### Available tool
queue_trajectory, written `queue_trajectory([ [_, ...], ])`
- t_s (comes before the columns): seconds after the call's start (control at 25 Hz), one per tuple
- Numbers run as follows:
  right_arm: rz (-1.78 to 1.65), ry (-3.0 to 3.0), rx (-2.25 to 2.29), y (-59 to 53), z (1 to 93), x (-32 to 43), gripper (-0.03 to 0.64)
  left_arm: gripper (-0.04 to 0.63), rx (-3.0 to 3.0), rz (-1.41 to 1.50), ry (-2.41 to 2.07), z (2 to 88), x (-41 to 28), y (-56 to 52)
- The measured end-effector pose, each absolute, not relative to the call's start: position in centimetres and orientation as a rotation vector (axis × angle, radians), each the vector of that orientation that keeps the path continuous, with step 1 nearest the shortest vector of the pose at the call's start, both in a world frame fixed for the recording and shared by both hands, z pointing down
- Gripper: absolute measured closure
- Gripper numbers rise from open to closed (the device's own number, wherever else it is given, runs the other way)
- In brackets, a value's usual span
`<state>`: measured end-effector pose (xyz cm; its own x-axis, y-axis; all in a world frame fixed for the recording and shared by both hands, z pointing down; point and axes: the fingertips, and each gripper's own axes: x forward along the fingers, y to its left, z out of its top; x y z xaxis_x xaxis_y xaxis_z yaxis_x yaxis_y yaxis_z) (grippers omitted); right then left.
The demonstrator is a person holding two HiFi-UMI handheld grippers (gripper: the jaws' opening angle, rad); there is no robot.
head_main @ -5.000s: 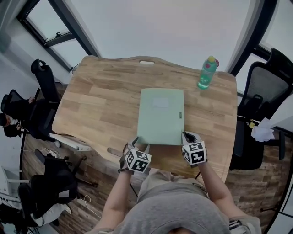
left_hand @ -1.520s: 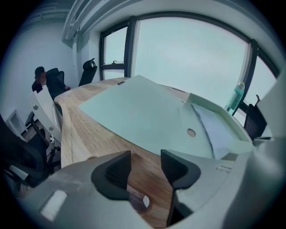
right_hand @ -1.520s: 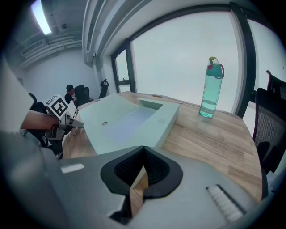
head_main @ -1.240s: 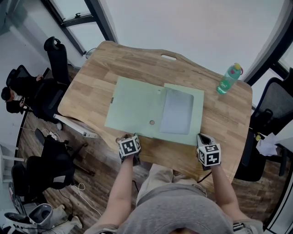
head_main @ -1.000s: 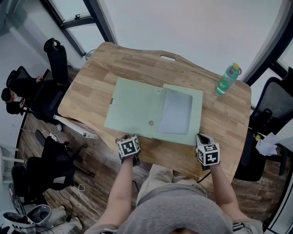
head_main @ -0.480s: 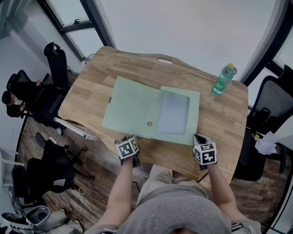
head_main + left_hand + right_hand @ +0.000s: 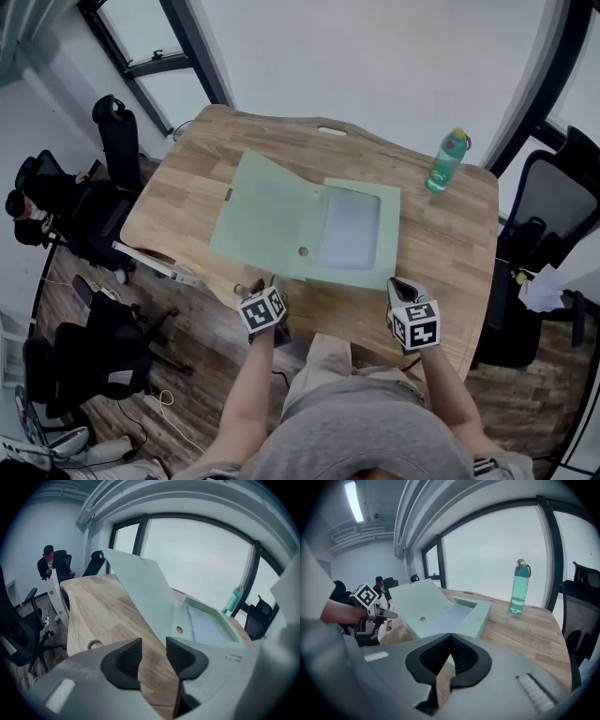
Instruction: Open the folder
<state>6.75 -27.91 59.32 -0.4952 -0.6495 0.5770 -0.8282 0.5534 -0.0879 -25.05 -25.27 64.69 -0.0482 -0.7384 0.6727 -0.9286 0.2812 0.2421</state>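
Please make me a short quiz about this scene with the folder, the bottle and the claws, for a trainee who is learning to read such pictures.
1. Fill in: the folder on the table is ___ (open or closed).
2. Where is the bottle? A) upright on the folder B) upright near the table's far right corner, apart from the folder C) lying on its side at the near edge
3. True or false: the right claw grips the folder's cover.
Key: 1. open, with the cover swung to the left. 2. B. 3. False: its jaws are together with nothing between them.
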Motion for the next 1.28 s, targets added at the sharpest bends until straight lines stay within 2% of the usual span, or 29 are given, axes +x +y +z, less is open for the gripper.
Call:
queue_trajectory([
  [0.68,0.492,-2.524,1.217,-20.1,52.4,4.2,0.617,0.502,1.794,0.197,-1.744,56.8,-16.2,-18.2],
  [1.12,0.481,-2.580,1.175,-15.4,51.1,3.6,0.617,0.589,1.842,0.186,-1.712,55.7,-13.0,-12.7],
  [1.28,0.473,-2.583,1.180,-14.3,51.1,3.9,0.617,0.591,1.871,0.183,-1.690,55.2,-12.0,-11.6],
])
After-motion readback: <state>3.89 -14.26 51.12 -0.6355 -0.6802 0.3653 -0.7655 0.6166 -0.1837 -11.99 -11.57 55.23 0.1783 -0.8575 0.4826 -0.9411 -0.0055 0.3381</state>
